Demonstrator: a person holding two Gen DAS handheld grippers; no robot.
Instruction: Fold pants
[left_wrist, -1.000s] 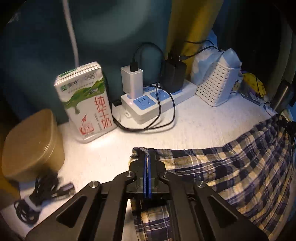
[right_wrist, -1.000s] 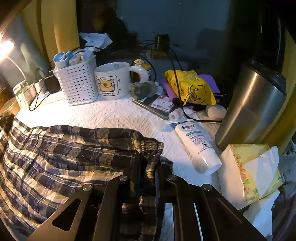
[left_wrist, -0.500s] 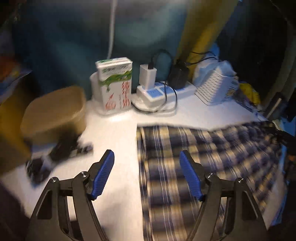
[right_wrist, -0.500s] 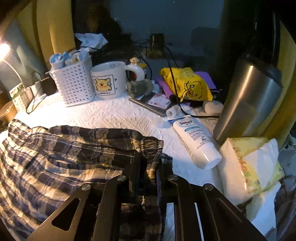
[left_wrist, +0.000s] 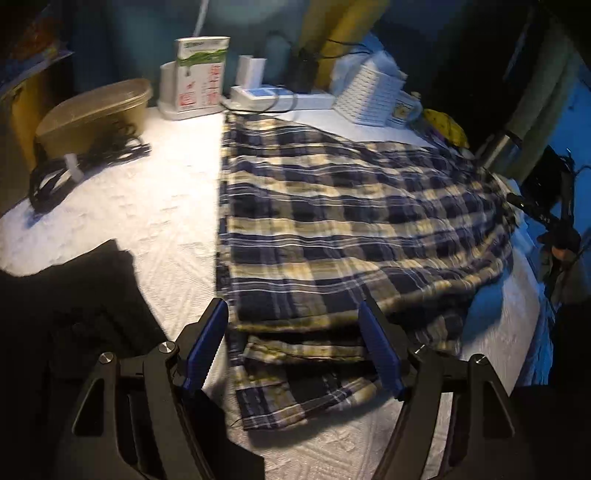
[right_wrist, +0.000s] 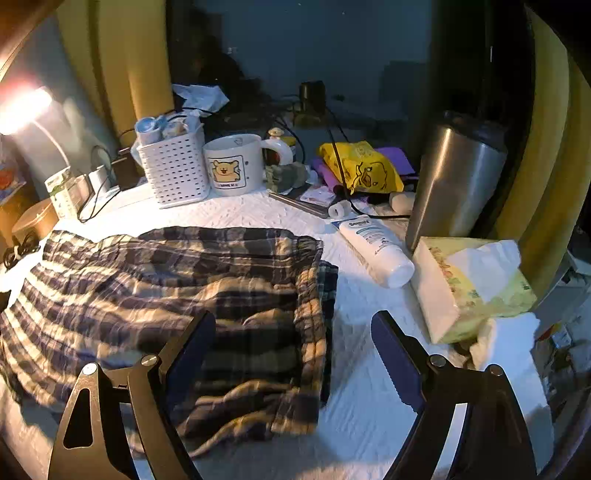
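Observation:
Blue, white and yellow plaid pants (left_wrist: 351, 229) lie folded in layers on the white textured table cover (left_wrist: 155, 221). My left gripper (left_wrist: 291, 336) is open and empty, raised above the pants' near left end, with lower layers showing under it. In the right wrist view the pants (right_wrist: 166, 291) lie flat with their folded right edge (right_wrist: 314, 295) between the fingers. My right gripper (right_wrist: 295, 339) is open and empty above that edge.
Along the back stand a milk carton (left_wrist: 201, 70), power strip (left_wrist: 280, 98), white basket (right_wrist: 171, 170), bear mug (right_wrist: 232, 166) and a tan tub (left_wrist: 96, 110) with black cables (left_wrist: 85, 162). A steel tumbler (right_wrist: 454, 181), lotion tube (right_wrist: 373, 247) and tissue pack (right_wrist: 469, 284) stand at the right.
Both grippers let go of the pants, opened and drew back; the left opened first, then the right. The pants now lie flat and folded on the cover.

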